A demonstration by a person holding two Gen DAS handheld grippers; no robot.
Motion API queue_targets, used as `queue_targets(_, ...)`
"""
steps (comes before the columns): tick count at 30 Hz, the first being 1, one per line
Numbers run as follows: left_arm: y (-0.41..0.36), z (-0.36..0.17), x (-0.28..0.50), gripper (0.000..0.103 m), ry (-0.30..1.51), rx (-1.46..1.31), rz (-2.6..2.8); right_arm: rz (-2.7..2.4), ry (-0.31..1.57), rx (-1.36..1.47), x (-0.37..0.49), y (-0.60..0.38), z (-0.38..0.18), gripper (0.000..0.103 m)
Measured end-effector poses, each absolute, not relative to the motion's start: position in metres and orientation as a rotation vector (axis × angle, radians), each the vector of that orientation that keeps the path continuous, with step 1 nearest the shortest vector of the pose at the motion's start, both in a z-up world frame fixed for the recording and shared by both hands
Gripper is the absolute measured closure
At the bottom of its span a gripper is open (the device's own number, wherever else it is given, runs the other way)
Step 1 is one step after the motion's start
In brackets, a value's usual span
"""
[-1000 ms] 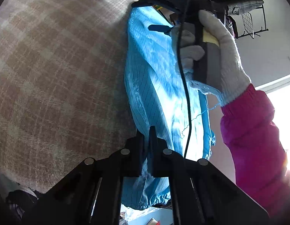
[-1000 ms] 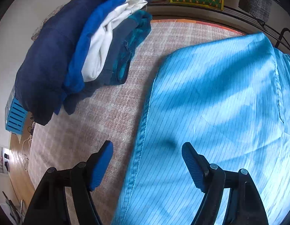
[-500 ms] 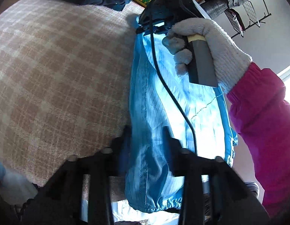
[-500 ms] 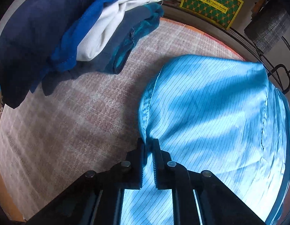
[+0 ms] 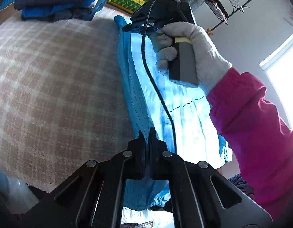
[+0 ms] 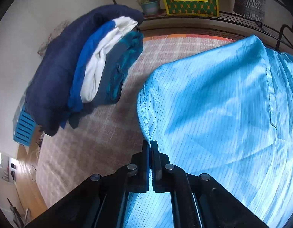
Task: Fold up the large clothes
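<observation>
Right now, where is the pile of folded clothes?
In the right wrist view, the pile of folded clothes lies upper left on the checked blanket, left of the light blue garment.

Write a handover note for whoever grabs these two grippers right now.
Left gripper: shut on the near edge of the light blue garment.
Right gripper: shut on the same garment's edge further along; a gloved hand holds it.
Garment lies along the right side of the checked blanket, partly overhanging its edge. Stack of folded clothes sits at the far corner.
Done: both edges pinched.
Left: probably lift and fold over, then stack.
</observation>
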State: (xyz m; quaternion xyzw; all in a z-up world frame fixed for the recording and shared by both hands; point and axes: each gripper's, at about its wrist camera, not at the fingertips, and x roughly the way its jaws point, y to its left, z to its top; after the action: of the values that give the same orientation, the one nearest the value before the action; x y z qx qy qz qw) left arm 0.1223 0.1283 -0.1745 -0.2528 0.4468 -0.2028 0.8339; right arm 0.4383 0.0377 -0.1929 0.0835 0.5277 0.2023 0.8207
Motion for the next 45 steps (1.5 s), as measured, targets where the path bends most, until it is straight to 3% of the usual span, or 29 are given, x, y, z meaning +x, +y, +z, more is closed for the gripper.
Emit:
queue_targets(12, 0.025, -0.143, 0.119, 0.103, 0.946, -0.273, -0.594, 0.408, 0.96, 0.463, 0.416, -0.117, -0.158, 0.103)
queue_targets(26, -0.058, -0.181, 0.139, 0.103, 1.081, -0.121, -0.671, 0.187, 1.14, 0.63, 0.422, -0.23, -0.239, 0.103)
queue_targets(33, -0.064, -0.193, 0.146, 0.101, 1.112, -0.143, -0.704, 0.119, 1.142, 0.609, 0.419, -0.254, -0.237, 0.097)
queue_targets(35, -0.065, -0.193, 0.144, 0.1, 1.118, -0.129, -0.726, 0.081, 1.123, 0.563, 0.414, -0.26, -0.229, 0.089)
queue_targets(36, -0.064, -0.191, 0.142, 0.097, 1.112, -0.126, -0.743, 0.067, 1.109, 0.518, 0.412, -0.261, -0.222, 0.076)
queue_targets(37, -0.065, -0.186, 0.137, 0.094, 1.104, -0.127, -0.763, 0.066, 1.087, 0.485, 0.408, -0.262, -0.214, 0.074)
queue_targets(39, -0.058, -0.18, 0.133, 0.088, 1.094, -0.13, -0.787, 0.105, 1.051, 0.484, 0.399, -0.267, -0.2, 0.073)
queue_targets(42, -0.035, -0.167, 0.122, 0.067, 1.075, -0.16, -0.825, 0.176, 1.004, 0.522, 0.377, -0.276, -0.179, 0.071)
queue_targets(45, 0.0, -0.158, 0.11, 0.063, 1.053, -0.225, -0.86, 0.234, 0.963, 0.513, 0.348, -0.286, -0.154, 0.071)
